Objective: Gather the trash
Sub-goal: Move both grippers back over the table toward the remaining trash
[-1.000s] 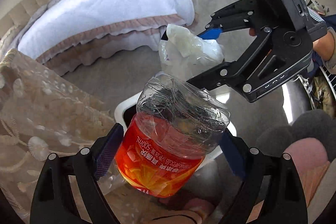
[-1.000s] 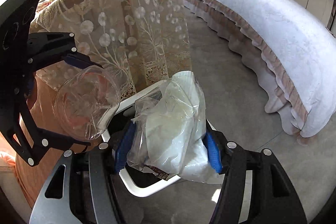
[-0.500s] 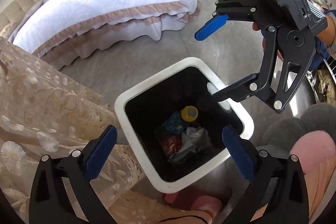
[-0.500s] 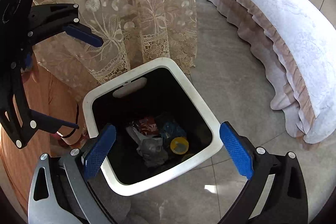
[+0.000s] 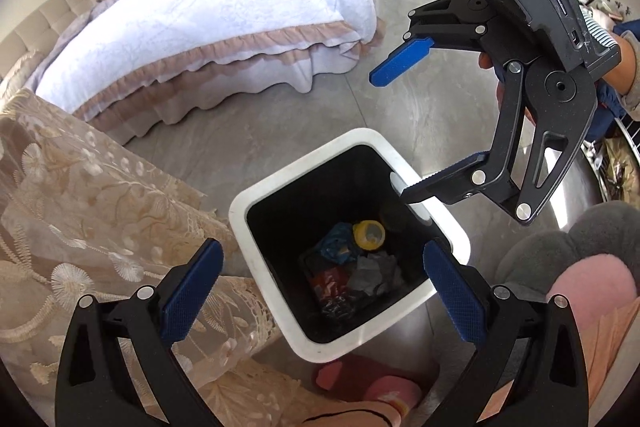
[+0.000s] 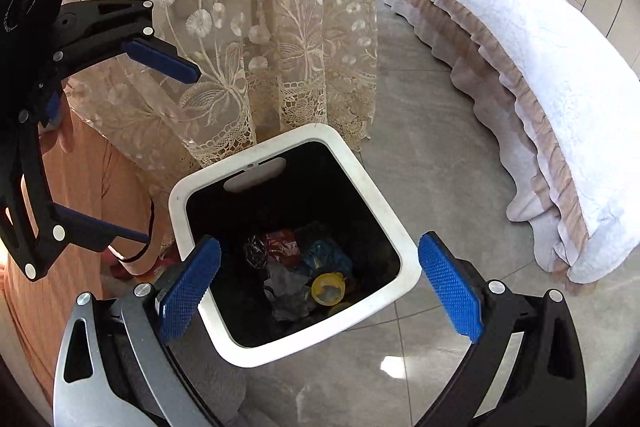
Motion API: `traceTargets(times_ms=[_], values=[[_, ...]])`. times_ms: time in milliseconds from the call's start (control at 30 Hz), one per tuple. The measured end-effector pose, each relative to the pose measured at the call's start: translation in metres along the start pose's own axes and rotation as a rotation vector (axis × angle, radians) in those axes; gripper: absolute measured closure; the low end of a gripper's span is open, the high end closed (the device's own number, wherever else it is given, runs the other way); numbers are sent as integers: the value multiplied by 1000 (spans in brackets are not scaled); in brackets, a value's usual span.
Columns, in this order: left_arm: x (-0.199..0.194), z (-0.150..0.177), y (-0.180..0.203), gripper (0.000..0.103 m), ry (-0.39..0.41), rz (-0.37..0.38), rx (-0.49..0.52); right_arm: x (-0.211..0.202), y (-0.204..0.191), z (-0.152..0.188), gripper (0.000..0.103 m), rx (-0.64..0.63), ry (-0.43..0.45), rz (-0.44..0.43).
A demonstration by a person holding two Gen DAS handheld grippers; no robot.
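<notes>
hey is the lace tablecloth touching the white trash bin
Cannot tell. In the right wrist view the tablecloth hem overlaps the trash bin rim's far edge, but contact or a gap behind isn't plain.

Trash bin (image 5: 276, 187), white rim, black interior: 1. Items of trash lying in it: 1 yellow cap (image 5: 369, 235), 1 blue wrapper (image 5: 338, 249), 1 red wrapper (image 5: 326, 281), 1 grey crumpled piece (image 5: 374, 273), 1 dark crinkled piece (image 6: 256, 253); anything further down in the bin cannot be counted. Grippers: 2, left gripper (image 5: 320, 301) and right gripper (image 6: 318, 297), each with 2 blue-padded fingers (image 5: 191, 297). Bed (image 5: 224, 15): 1. Lace cloth (image 6: 260, 27): 1.
</notes>
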State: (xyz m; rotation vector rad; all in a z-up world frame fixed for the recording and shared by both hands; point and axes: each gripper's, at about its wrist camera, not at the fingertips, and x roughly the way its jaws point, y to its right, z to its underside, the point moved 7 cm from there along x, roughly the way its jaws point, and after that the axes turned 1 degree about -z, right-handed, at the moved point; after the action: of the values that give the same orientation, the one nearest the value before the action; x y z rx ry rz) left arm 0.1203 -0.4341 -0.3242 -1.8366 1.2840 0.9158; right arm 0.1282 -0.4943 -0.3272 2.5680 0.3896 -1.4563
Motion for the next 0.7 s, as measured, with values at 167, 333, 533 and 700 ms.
traceTargets(times_ms=[167,333,533,700], values=[[-31,-6,4,4,59,-44,-8,-21,-7,-4,4,-10,43,20],[-68,-13,7,4,150,-68,-45,-43,-19,-15,4,-34,105,33],[-100,-13,9,4,205,-116,-56,-67,-41,-32,4,-96,164,38],[-134,-6,2,4,255,-171,-80,-86,-62,-52,4,-140,222,24]])
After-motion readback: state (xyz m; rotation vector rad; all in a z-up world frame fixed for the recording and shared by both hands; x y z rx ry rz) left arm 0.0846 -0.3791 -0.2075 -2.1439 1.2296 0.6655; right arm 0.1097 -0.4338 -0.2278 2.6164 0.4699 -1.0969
